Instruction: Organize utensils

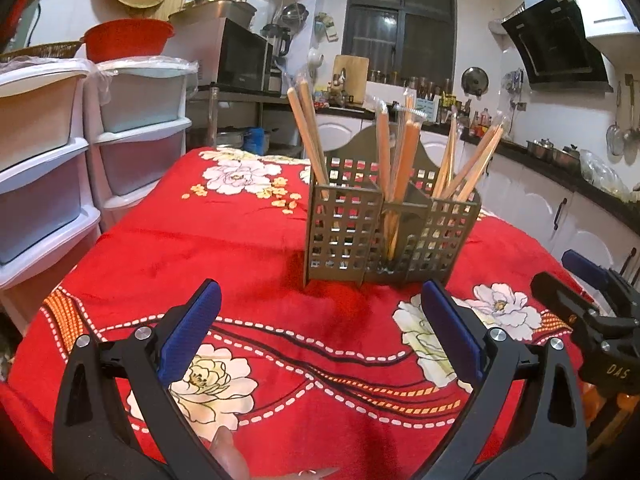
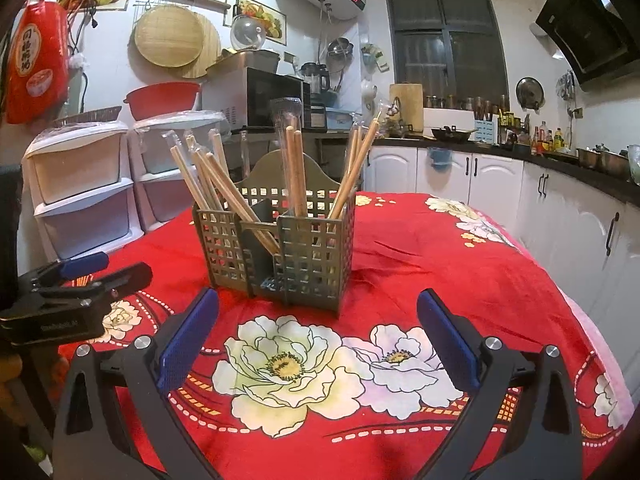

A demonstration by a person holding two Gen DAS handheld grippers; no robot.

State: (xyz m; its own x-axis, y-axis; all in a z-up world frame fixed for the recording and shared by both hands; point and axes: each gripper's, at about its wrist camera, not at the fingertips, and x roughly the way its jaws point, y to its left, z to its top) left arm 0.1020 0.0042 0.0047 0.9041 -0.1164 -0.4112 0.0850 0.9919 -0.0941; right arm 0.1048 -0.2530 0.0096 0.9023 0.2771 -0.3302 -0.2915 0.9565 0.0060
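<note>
A grey perforated utensil holder [image 1: 384, 236] [image 2: 280, 252] with three compartments stands in the middle of the red flowered tablecloth [image 1: 240, 248] [image 2: 440, 248]. Wrapped wooden chopsticks [image 1: 394, 160] [image 2: 294, 168] stick up out of all its compartments. My left gripper [image 1: 320, 316] hovers over the cloth in front of the holder, open, nothing between its blue pads [image 1: 188, 336]. My right gripper [image 2: 318, 320] hangs open at the holder's near side, also with nothing in it. Each gripper shows at the edge of the other's view: the right gripper [image 1: 592, 292] and the left gripper [image 2: 84, 276].
White plastic drawer units [image 1: 48, 168] [image 2: 88, 192] stand by the table's left edge. A kitchen counter [image 1: 560, 168] [image 2: 560, 160] with cabinets, pots and bottles runs along the right. A fingertip [image 1: 230, 452] shows at the bottom of the left wrist view.
</note>
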